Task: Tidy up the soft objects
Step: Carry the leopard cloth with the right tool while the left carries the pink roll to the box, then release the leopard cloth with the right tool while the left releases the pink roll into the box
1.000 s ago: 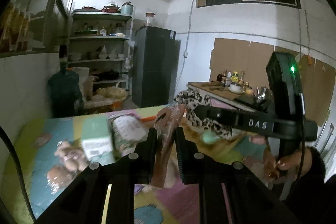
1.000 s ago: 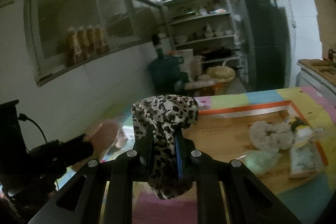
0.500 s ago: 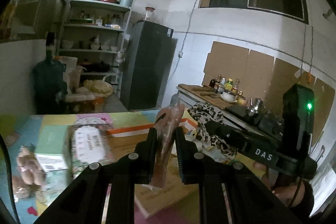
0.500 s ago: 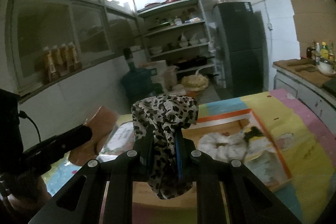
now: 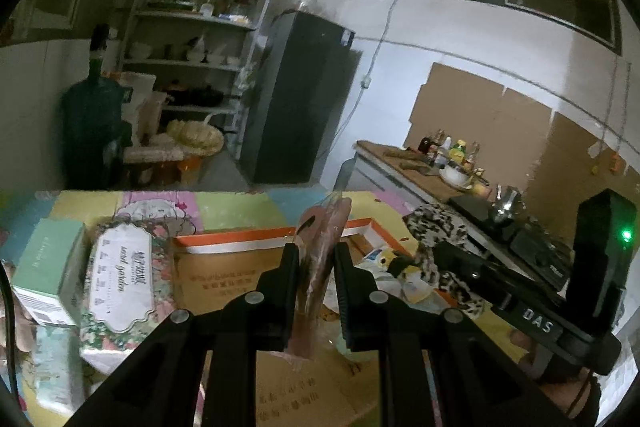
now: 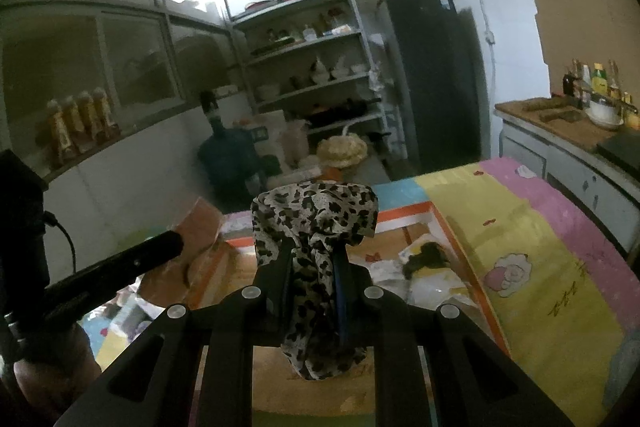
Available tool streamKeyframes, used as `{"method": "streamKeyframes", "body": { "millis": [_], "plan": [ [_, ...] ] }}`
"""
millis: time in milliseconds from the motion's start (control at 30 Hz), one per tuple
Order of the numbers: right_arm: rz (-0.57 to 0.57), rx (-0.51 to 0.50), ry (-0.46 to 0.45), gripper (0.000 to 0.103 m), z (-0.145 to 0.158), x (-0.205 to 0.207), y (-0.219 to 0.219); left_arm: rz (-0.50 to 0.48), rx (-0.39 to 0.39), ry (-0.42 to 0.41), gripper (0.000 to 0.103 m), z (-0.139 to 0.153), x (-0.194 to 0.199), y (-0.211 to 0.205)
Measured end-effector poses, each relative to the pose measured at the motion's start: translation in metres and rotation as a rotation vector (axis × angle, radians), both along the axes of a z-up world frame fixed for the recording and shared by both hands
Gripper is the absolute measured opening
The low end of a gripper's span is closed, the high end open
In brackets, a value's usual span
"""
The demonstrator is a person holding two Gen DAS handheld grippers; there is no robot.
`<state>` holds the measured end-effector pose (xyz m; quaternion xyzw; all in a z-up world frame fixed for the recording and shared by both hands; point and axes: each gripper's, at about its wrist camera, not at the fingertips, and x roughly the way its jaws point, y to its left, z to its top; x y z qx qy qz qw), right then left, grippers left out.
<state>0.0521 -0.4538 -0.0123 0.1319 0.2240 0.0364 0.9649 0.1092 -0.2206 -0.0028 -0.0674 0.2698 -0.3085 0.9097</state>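
Bunched leopard-print cloth (image 6: pixel 314 227), pinkish-brown packet (image 5: pixel 320 259)

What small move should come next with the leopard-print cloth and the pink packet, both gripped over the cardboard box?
Probably lower the right hand-held gripper a little and let the leopard-print cloth go inside the orange-edged box. It hangs clamped above the box floor, where other soft items already lie. The left hand-held gripper can follow with its pinkish packet.

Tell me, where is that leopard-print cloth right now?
The leopard-print cloth is pinched in the right gripper, held above the orange-rimmed cardboard box; the left wrist view shows it at right.
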Motion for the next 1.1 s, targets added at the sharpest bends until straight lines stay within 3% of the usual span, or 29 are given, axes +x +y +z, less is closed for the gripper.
{"method": "streamKeyframes", "body": {
  "millis": [567,767,1100],
  "plan": [
    [0.018,-0.006,0.121,0.017,-0.039,0.048,-0.012,0.05,0.09,0.153,0.018,-0.046,0.053,-0.033],
    [0.024,-0.019,0.159,0.018,-0.047,0.058,-0.01,0.038,0.13,0.167,0.018,-0.049,0.056,-0.041],
    [0.032,-0.04,0.215,0.018,-0.057,0.07,-0.008,-0.001,0.168,0.256,0.019,-0.059,0.066,-0.05]
  ]
}}
